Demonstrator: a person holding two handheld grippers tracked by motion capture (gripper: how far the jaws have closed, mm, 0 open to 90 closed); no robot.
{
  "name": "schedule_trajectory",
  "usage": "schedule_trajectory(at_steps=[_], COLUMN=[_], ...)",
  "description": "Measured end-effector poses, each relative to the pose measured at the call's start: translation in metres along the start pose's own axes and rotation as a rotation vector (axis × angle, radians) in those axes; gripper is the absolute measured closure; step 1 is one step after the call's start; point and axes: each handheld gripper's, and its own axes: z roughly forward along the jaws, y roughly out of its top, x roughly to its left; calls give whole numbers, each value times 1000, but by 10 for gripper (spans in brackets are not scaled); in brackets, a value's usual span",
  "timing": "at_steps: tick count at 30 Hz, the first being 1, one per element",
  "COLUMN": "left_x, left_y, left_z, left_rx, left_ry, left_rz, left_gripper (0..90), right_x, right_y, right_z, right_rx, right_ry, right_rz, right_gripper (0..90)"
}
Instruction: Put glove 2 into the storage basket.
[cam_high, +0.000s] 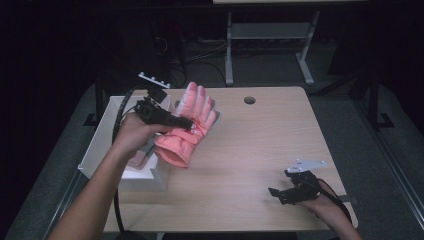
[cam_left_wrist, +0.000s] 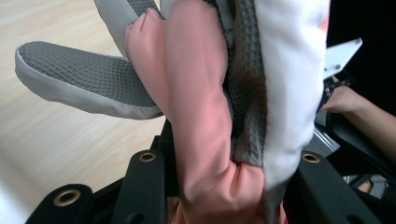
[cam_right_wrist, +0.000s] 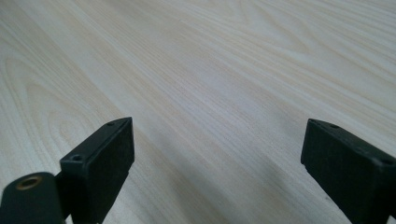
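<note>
High view: our left gripper (cam_high: 186, 121) squeezes the pink glove (cam_high: 187, 127) up over the white box (cam_high: 102, 137) and table (cam_high: 260, 145). Our right gripper (cam_high: 272, 191) rests wide open, empty. We should hold tight and set the glove flat.

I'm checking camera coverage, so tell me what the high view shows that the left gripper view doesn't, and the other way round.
High view alone: the white open box at the table's left edge, the round hole in the tabletop, and the left gripper clamped on the glove.

Left gripper view alone: the glove's grey textured palm fabric up close.

Both: the pink padded glove, the light wooden table and the right gripper.
</note>
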Motion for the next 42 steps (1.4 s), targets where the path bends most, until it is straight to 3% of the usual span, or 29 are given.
schedule_trajectory(at_steps=[9,17,24,34,42], left_x=[32,67,92,122,138], left_y=[-14,-35,-49,-66,-77], left_z=[-53,-79,-79,-66,-44], left_rx=[-63,-100,-86,-37,19], left_ry=[84,148,206,268,278], left_rz=[-75,-166,-233,-316,-346], left_gripper=[614,614,614,614,614], right_x=[-1,-2,-2,-3,-3], right_y=[-1,-1,-1,-1,0], right_z=[0,0,-1,-1,-2], right_rx=[-2,-1,-7,-12,-9], right_ry=[-4,-6,-7,-5,-7], right_rz=[8,7,10,13,6], right_gripper=[94,94,94,95,95])
